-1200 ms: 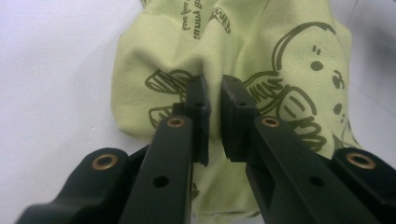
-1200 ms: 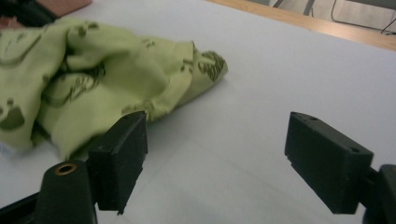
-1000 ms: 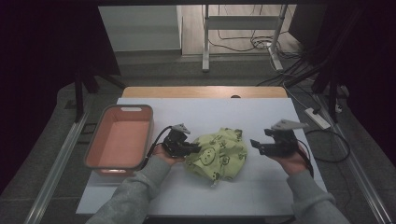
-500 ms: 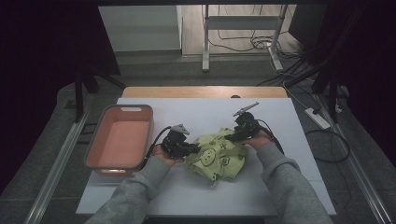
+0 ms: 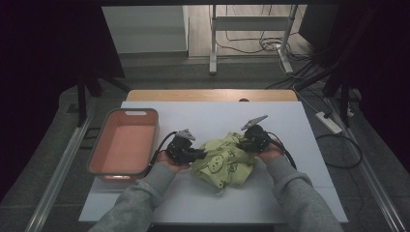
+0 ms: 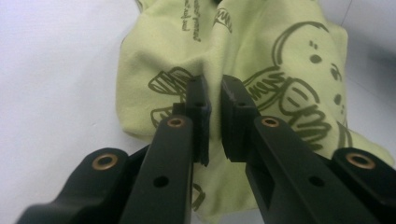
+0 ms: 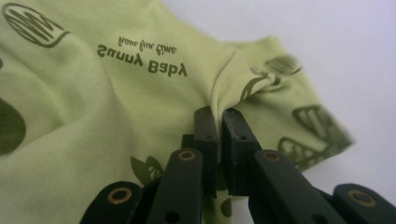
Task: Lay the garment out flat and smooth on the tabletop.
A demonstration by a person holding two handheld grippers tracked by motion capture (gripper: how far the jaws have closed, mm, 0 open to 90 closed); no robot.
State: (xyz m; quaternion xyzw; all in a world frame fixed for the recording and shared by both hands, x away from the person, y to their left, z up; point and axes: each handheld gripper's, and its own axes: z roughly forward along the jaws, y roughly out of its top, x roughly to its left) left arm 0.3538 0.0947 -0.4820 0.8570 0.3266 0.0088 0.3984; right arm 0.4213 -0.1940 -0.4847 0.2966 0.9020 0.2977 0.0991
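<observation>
Lying crumpled mid-counter (image 5: 300, 193): green printed cloth (image 5: 223, 162). Left claw (image 6: 214, 100) pinching a fold at its left edge; right claw (image 7: 217, 122), jaws just closing, nipping a fold at its right.

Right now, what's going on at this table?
A person holds a gripper in each hand and works on a crumpled light-green printed cloth on the white table. The left gripper pinches a fold at one side. The right gripper has just been closing and now pinches a fold at the other. An orange bin stands beside them.
</observation>
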